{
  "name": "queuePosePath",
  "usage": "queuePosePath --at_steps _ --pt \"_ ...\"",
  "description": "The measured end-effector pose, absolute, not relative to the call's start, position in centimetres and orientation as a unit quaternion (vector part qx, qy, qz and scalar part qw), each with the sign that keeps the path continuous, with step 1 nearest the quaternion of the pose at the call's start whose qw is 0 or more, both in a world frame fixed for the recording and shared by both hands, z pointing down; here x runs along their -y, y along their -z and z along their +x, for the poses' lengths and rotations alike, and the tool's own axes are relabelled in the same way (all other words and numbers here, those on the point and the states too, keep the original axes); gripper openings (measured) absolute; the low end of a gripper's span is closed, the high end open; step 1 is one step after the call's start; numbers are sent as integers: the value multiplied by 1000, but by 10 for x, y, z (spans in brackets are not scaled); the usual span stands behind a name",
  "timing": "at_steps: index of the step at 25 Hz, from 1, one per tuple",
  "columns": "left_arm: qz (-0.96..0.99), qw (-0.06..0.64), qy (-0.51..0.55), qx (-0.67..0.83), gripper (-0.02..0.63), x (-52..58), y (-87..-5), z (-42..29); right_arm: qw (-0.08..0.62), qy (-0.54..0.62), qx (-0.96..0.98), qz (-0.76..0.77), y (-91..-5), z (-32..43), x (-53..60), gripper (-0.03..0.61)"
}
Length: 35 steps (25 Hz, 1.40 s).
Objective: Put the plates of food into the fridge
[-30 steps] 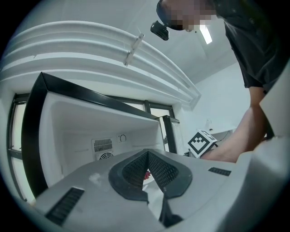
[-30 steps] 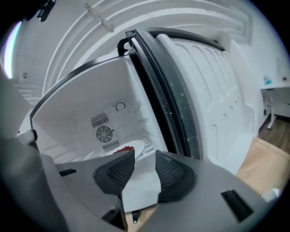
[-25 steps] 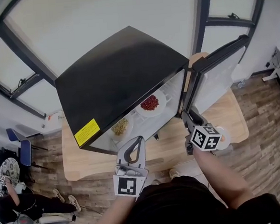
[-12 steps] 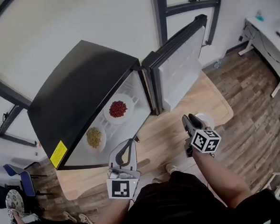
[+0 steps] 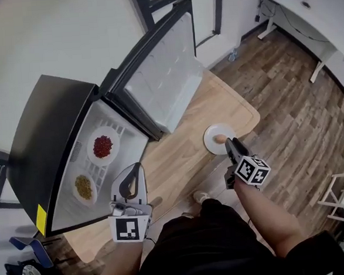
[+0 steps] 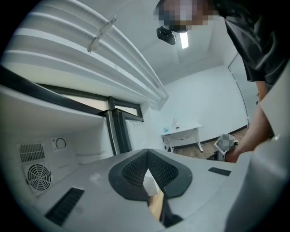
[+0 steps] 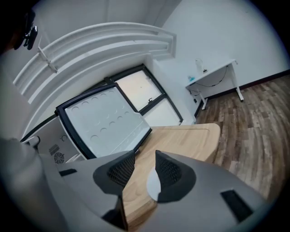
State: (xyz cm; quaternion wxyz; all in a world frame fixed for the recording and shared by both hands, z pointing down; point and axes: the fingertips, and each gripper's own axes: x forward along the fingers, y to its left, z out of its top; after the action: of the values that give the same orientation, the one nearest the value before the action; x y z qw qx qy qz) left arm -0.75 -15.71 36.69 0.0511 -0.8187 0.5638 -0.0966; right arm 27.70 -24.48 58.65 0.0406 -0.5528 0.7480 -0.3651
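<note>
As the head cam has swung to the right over the last sec, the fridge (image 5: 43, 137) now sits at the pic's left w/ its door (image 5: 165, 81) wide open. A 3rd plate (image 5: 210, 142) on the wooden table (image 5: 179, 154) has come fully into view; before, it was mostly hidden behind the right gripper (image 5: 230, 143). Two plates are already inside on the shelf, i.e. the plate of red food (image 5: 103, 146) and the plate of yellow food (image 5: 84, 187), neither moved. The 3rd plate, w/ a small brownish bit of food on it, lies near the table's far right corner, well apart from the fridge. The right gripper (image 7: 145, 156) hangs just beside and above it, jaws apart w/ a clear gap, gripping nothing; only table wood and the plate's white edge show through. The left gripper (image 6: 146, 156) is held back by the fridge's front, tips together, empty. So prob. approx. two thirds done: the last plate is next, not yet gripped, and the right gripper must come lower to its rim.
</note>
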Motion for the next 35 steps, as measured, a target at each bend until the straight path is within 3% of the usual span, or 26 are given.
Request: queuePosePath --at_steps 6,12,24,26,28,35 --pt "-839 70 118 -526 3 178 -372 30 73 421 -690 -584 -633 331 231 143" --pt "-835 59 130 -532 3 189 -385 37 93 482 -668 -560 -681 339 237 148" --pt "-807 44 149 -570 4 180 -395 12 60 558 -627 -541 -733 324 247 156" --pt "-804 43 147 -574 3 178 -396 9 58 556 -636 -532 -731 322 248 137" --pt "-802 43 145 -578 4 176 -396 5 60 557 -639 -528 -726 320 248 77" --pt "-797 43 130 -588 3 169 -392 2 134 575 -636 -498 -692 319 247 32"
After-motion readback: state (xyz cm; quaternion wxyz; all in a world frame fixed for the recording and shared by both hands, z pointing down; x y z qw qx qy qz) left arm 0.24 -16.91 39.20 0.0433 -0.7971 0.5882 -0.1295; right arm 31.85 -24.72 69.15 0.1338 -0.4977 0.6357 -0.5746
